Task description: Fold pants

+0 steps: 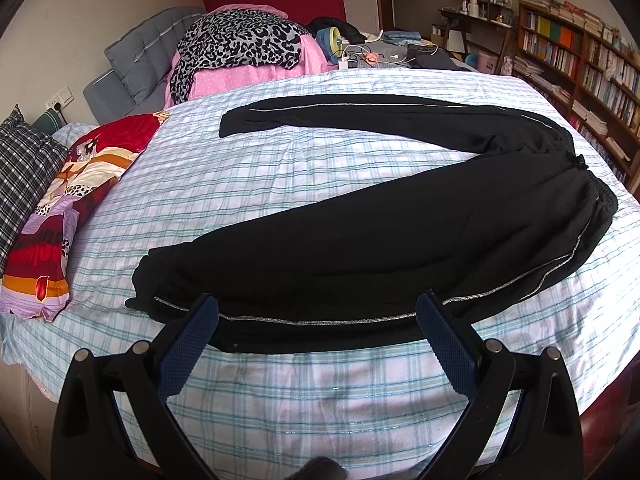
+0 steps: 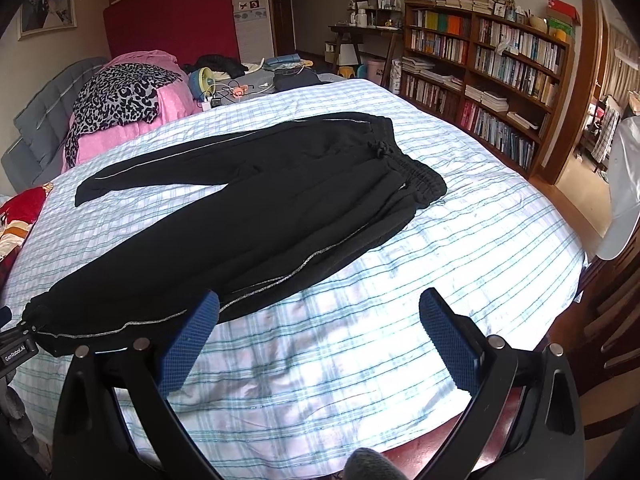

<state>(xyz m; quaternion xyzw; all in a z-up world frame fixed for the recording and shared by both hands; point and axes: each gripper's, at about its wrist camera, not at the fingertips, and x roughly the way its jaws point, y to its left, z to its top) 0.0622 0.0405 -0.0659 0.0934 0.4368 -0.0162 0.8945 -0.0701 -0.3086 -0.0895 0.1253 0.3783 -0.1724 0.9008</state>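
A: Pants (image 1: 360, 240) lie flat on the bed (image 1: 320, 400), legs spread apart, nothing folded yet.

B: Left gripper (image 1: 316, 312) and right gripper (image 2: 320, 304) are both wide, empty. Next, I think, grasp the near leg and lay it over the far one.

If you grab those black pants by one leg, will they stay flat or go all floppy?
Probably floppy: the pants lie limp and creased on the bed, so the rest would likely droop. They look like thick knit, so maybe a bit heavy. They would likely drag and bunch rather than slide on the wrinkled sheet.
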